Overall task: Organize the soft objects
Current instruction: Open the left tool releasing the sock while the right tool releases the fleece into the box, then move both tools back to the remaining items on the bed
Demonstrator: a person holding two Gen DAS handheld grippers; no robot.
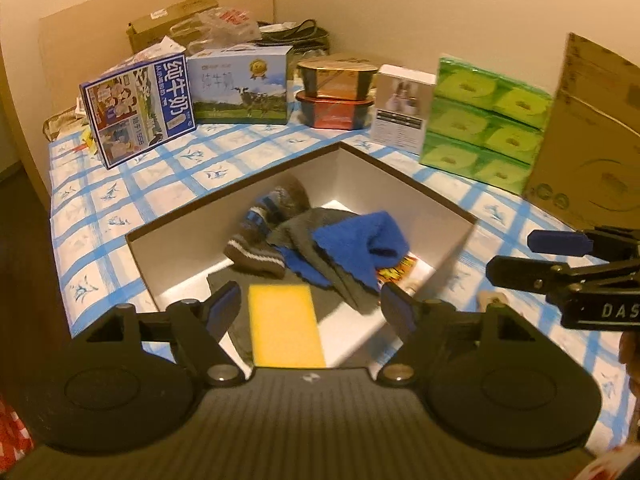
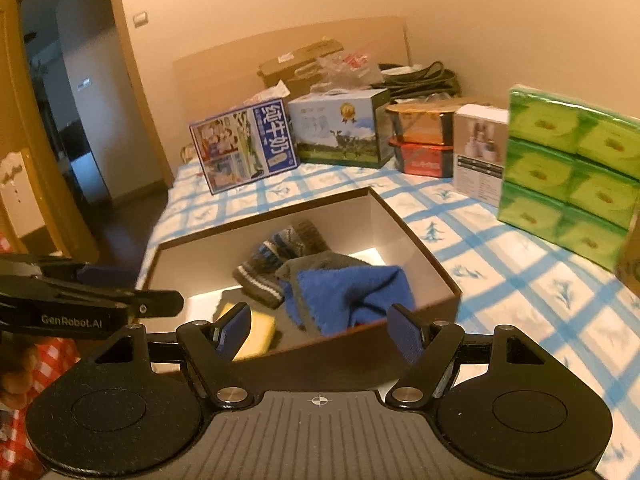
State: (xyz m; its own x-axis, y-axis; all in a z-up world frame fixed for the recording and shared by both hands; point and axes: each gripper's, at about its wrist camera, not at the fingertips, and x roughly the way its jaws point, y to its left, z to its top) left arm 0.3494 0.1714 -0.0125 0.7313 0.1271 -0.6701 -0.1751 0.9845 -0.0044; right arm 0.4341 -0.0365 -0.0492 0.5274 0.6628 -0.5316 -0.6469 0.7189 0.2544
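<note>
An open brown box with a white inside (image 1: 160,264) (image 2: 416,236) sits on the bed. In it lie a patterned knit sock (image 1: 260,232) (image 2: 276,256), a blue and grey cloth (image 1: 352,248) (image 2: 348,292) and a yellow sponge (image 1: 284,324) (image 2: 260,336) on a dark pad. My left gripper (image 1: 310,304) is open and empty just above the box's near edge, over the sponge. My right gripper (image 2: 320,328) is open and empty at the box's near wall; it also shows in the left wrist view (image 1: 560,256). The left gripper shows at the left of the right wrist view (image 2: 120,300).
A blue-checked sheet (image 1: 120,200) covers the bed. Behind the box stand milk cartons (image 1: 140,108) (image 2: 244,144), stacked food tubs (image 1: 336,96), a white box (image 1: 400,108), green tissue packs (image 1: 484,124) (image 2: 568,168) and a cardboard box (image 1: 592,140). A doorway (image 2: 60,100) is at left.
</note>
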